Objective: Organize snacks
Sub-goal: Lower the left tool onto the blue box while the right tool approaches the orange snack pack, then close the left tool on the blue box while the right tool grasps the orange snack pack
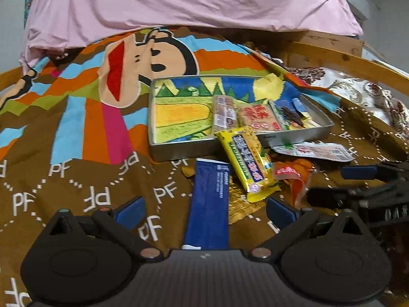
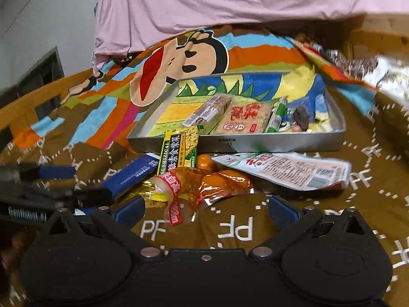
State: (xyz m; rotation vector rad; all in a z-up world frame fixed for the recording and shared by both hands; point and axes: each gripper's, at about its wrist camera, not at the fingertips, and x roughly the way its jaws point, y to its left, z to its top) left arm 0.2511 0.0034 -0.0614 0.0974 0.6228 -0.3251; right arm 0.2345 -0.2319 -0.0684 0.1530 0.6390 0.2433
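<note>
Brown bedding printed with white "PF" letters covers the bed (image 1: 76, 184), and both grippers hover low over it. Nearest to the left gripper (image 1: 204, 212), whose fingers (image 1: 130, 211) stand wide apart and hold nothing, lies a blue packet (image 1: 209, 204), running lengthwise between them. The right gripper (image 2: 205, 211) is also wide open and empty, with an orange snack bag (image 2: 204, 184) just in front of it. A little further, a yellow-green snack bar (image 1: 249, 161) leans with one end on the rim of the metal tray (image 1: 179, 151), and a white pouch (image 2: 288, 170) lies just beside the tray's front wall. Inside the tray already rest a few snacks, among them a beige cracker pack (image 2: 242, 116). In my judgement, the loose snacks overlap each other in one pile, so closing on one packet may drag its neighbour or pinch two wrappers together; the leaning bar could also slide off the rim if it is bumped. The soft bedding may sink under pressure and fold into the fingers. Beyond the tray, a cartoon monkey print (image 1: 143, 61) spreads over the cover, then a pink sheet (image 1: 179, 0) and a wooden bed frame (image 1: 332, 56).
</note>
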